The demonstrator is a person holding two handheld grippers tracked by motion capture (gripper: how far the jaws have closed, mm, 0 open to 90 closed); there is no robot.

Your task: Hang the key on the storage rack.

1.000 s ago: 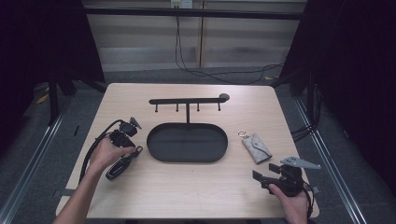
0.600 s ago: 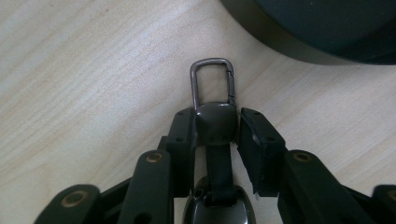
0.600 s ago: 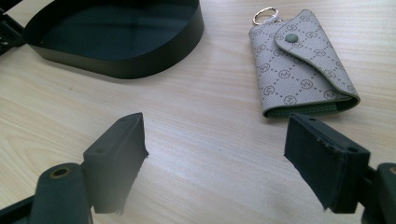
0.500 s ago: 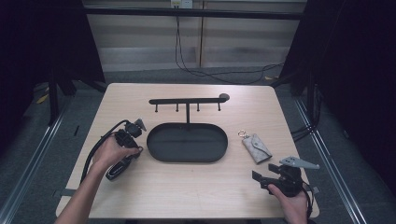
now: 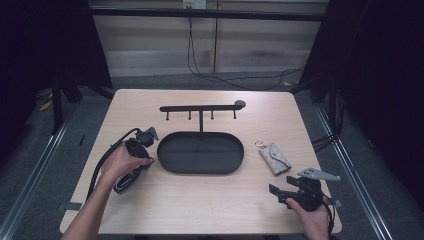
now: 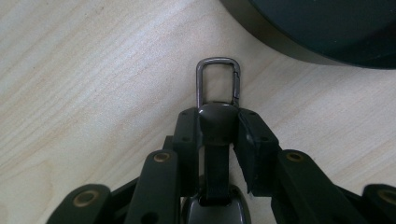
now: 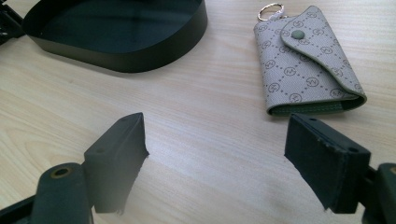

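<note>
My left gripper (image 6: 217, 126) is shut on the neck of a dark key fob (image 6: 215, 116), just behind its metal clasp (image 6: 218, 81); the jaws have just been closing on it. In the high view that hand (image 5: 122, 160) covers the fob (image 5: 126, 182), which lies on the table left of the black oval tray (image 5: 200, 170). My right gripper (image 7: 215, 158) stands open and holds nothing, low over the table at the front right (image 5: 282, 185). A grey patterned key pouch (image 7: 308, 70) with a ring lies just beyond its right jaw (image 5: 275, 159).
A black hook stand (image 5: 200, 108) rises behind the tray. The tray's rim (image 6: 327, 42) is close to the clasp and sits at the far left of the right gripper view (image 7: 121, 58). A cable (image 5: 102, 162) loops left of the left hand.
The left hand has edged slightly toward the tray, over the fob. The right hand and the pouch have not moved.
</note>
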